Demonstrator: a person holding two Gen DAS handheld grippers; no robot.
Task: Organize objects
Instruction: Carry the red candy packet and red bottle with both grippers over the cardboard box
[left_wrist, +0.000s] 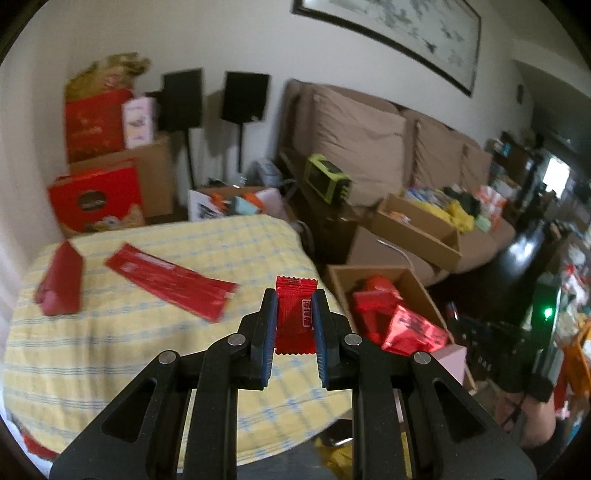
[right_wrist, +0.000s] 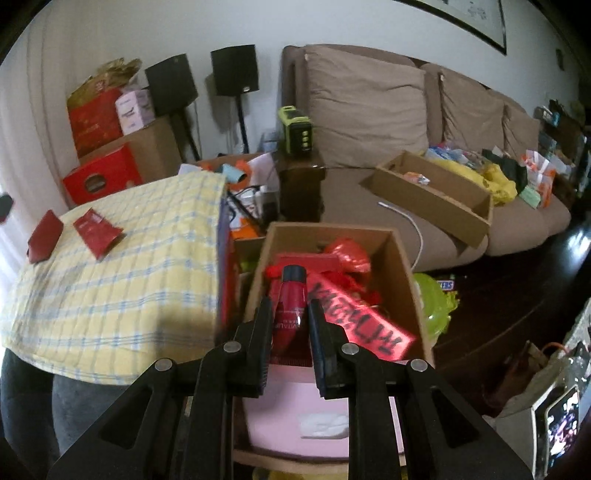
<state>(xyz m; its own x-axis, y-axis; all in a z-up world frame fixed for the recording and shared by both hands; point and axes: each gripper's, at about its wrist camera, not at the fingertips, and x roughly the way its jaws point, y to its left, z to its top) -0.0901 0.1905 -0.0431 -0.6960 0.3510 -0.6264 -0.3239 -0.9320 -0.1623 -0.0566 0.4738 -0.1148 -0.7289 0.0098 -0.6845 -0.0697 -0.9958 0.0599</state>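
Left gripper pinches a red packet above the counter, right gripper clamps a red tube over the cardboard box, and either could slip out mid-carry.

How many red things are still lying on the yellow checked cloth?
2: a folded red packet near the far left edge, and a long flat red wrapper beside it toward the middle. Others may be hidden behind the gripper.

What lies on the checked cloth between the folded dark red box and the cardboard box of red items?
A flat red packet lies between them, seen in both wrist views.
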